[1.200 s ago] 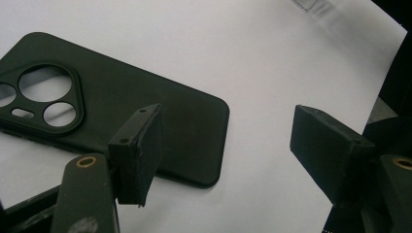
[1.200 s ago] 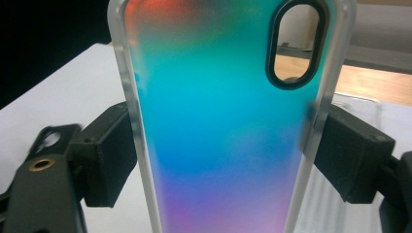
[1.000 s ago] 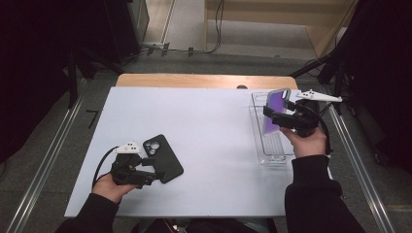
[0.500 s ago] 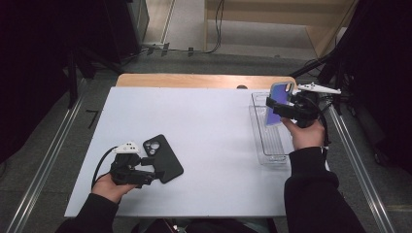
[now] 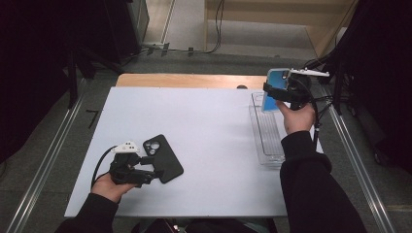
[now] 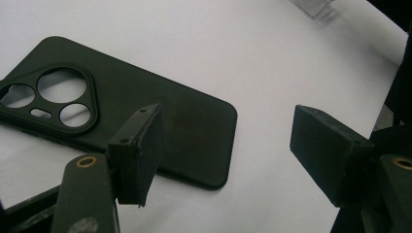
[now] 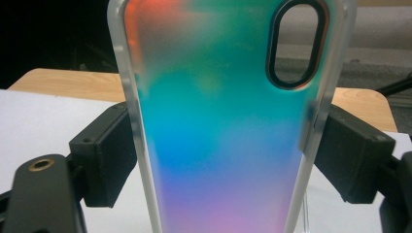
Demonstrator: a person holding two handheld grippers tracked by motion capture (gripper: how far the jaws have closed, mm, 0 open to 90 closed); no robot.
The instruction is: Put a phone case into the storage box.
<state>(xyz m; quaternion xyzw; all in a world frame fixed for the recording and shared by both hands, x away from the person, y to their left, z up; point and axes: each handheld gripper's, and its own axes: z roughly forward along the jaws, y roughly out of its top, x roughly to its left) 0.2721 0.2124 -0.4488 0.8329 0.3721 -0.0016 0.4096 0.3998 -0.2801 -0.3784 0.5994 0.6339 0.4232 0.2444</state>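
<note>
- Right now my right gripper is up over the far right corner of the worktop, with its jaws clamped on the two long edges of the iridescent phone case.
- That case stands upright between the pads, its oval camera cut-out at the top, with colours running from orange through teal and blue to pink.
- Beneath and just nearer than it, the clear tray lies along the worktop's right edge.
- My left gripper sits low near the near left corner, its jaws standing apart with nothing gripped.
- Between them I see bare worktop and one corner of the black phone case; one pad overlaps that case's edge, though I cannot tell whether it touches.
- The black case lies flat, with its camera cut-outs at the far end.
</note>
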